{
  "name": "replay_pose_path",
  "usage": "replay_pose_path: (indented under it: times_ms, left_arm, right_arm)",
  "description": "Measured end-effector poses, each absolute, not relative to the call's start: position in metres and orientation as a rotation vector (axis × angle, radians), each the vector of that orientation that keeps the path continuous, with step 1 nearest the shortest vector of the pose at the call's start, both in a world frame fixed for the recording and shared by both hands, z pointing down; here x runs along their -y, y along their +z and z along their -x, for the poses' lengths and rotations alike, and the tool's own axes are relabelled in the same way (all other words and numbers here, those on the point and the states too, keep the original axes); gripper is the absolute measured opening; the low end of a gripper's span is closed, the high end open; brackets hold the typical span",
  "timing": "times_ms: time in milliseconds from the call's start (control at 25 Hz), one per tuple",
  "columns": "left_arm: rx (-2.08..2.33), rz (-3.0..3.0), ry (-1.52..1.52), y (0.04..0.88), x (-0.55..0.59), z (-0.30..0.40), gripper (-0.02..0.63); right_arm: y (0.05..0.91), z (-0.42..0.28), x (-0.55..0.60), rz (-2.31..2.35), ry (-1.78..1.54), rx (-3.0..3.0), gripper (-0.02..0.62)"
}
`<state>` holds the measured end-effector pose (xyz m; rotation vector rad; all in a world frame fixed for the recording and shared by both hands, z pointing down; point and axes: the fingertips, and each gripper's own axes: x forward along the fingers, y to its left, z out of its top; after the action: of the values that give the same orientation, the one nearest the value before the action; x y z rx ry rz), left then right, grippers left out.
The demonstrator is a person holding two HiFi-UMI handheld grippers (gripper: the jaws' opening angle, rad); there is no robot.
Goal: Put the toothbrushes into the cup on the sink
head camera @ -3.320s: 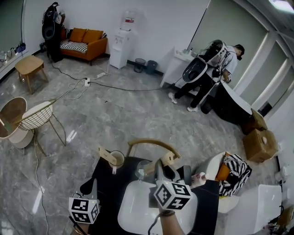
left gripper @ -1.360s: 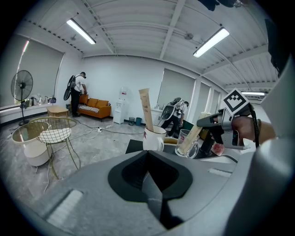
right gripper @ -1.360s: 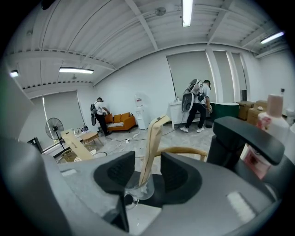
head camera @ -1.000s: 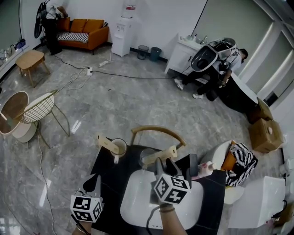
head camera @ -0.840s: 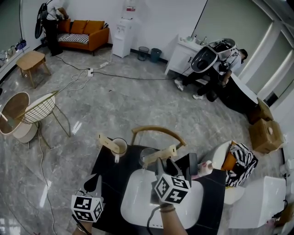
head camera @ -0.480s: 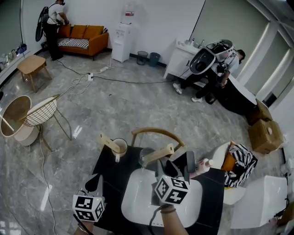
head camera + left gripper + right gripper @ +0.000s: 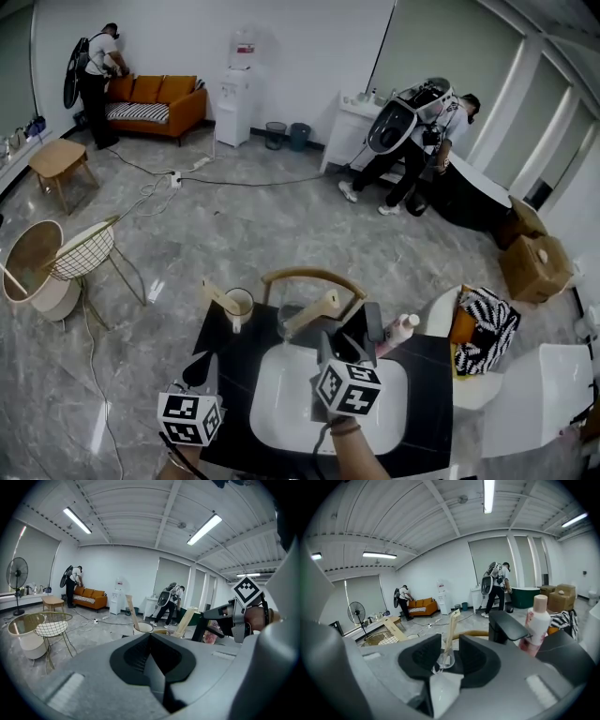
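A clear glass cup (image 7: 290, 322) stands on the black counter behind the white sink (image 7: 281, 398), with a pale wooden toothbrush (image 7: 315, 311) leaning in it. A second wooden toothbrush (image 7: 221, 297) leans in a white cup (image 7: 240, 304) further left. My right gripper (image 7: 338, 349) hovers over the sink's back edge. Its jaws have just been closing, with a gap still open. Through that gap I see the glass cup (image 7: 442, 660) and its toothbrush (image 7: 451, 627) beyond the tips, untouched. My left gripper (image 7: 202, 369) is shut and empty at the counter's left; its tips (image 7: 151, 638) meet.
A black faucet (image 7: 373, 324) and a pink bottle (image 7: 397, 331) stand right of the glass. A wooden chair back (image 7: 314, 277) rises behind the counter. A white basin (image 7: 530, 403) sits at the right. People work far across the room.
The right gripper has drawn back a little from the glass, where the toothbrush stays leaning. The left gripper has risen slightly. The head view has tipped up.
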<state>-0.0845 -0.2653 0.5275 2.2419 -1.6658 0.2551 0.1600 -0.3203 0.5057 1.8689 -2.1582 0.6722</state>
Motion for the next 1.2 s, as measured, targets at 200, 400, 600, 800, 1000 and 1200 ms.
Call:
replay_pose_path:
  times_ms: [200, 400, 600, 800, 1000, 1200]
  left_arm:
    - [1.635, -2.307, 0.236, 0.504, 0.267, 0.069, 0.009]
    - [1.616, -2.363, 0.207, 0.483, 0.273, 0.056, 0.009]
    - [1.588, -2.403, 0.2, 0.469, 0.275, 0.041, 0.009]
    - [1.579, -2.421, 0.189, 0.46, 0.276, 0.031, 0.009]
    - [1.569, -2.397, 0.198, 0.467, 0.273, 0.029, 0.009]
    - [1.574, -2.371, 0.203, 0.474, 0.27, 0.03, 0.009]
  right_arm:
    - [0.498, -0.174, 0.301, -1.922, 0.697, 2.128, 0.1]
    - [0.484, -0.179, 0.29, -1.947, 0.674, 2.131, 0.049]
    - [0.472, -0.185, 0.278, -1.971, 0.649, 2.124, 0.016]
    - [0.462, -0.197, 0.27, -2.001, 0.636, 2.118, 0.005]
    - [0.467, -0.202, 0.261, -2.019, 0.677, 2.109, 0.005]
    - [0.467, -0.202, 0.257, -2.027, 0.671, 2.113, 0.003]
